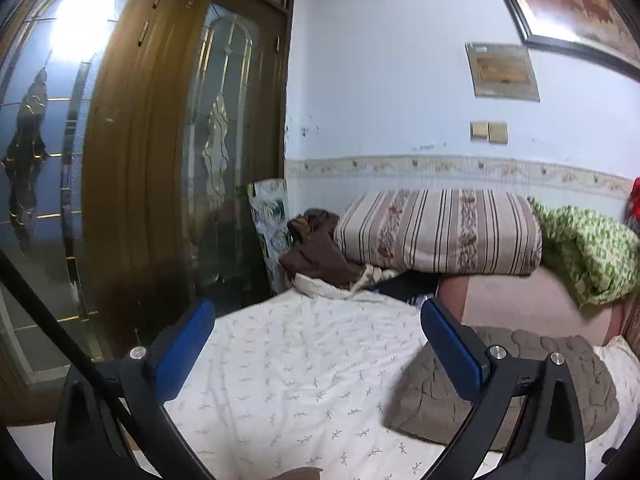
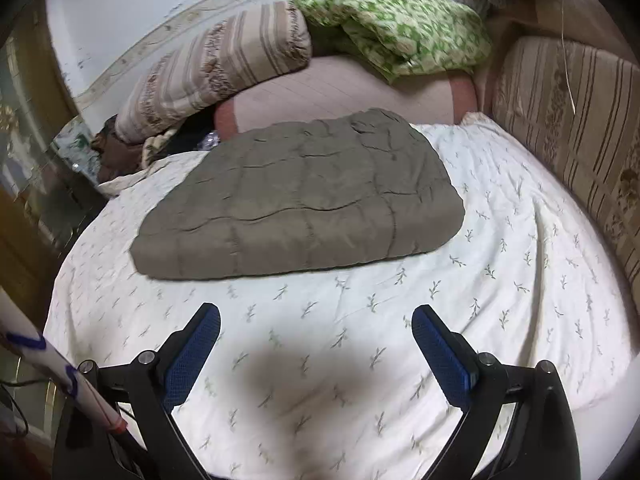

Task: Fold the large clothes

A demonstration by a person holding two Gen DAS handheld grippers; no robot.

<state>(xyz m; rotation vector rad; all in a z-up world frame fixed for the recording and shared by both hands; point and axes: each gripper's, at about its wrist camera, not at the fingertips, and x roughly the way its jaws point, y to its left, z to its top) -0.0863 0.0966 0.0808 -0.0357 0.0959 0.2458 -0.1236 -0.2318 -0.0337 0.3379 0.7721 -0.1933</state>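
Observation:
A grey-brown quilted garment (image 2: 296, 196) lies folded into a thick rectangle on the white leaf-print bedsheet (image 2: 360, 320). In the left wrist view the garment (image 1: 520, 384) lies at the lower right, partly behind the right finger. My right gripper (image 2: 316, 320) is open and empty, held above the sheet in front of the garment's near edge. My left gripper (image 1: 318, 316) is open and empty, held above the sheet (image 1: 300, 360) to the left of the garment.
A striped folded quilt (image 1: 440, 232), a green patterned blanket (image 1: 588, 248) and brown clothes (image 1: 316, 248) lie at the bed's far side by the wall. A wooden glass-panelled door (image 1: 140, 160) stands left. A striped cushion (image 2: 572, 120) lines the bed's right side.

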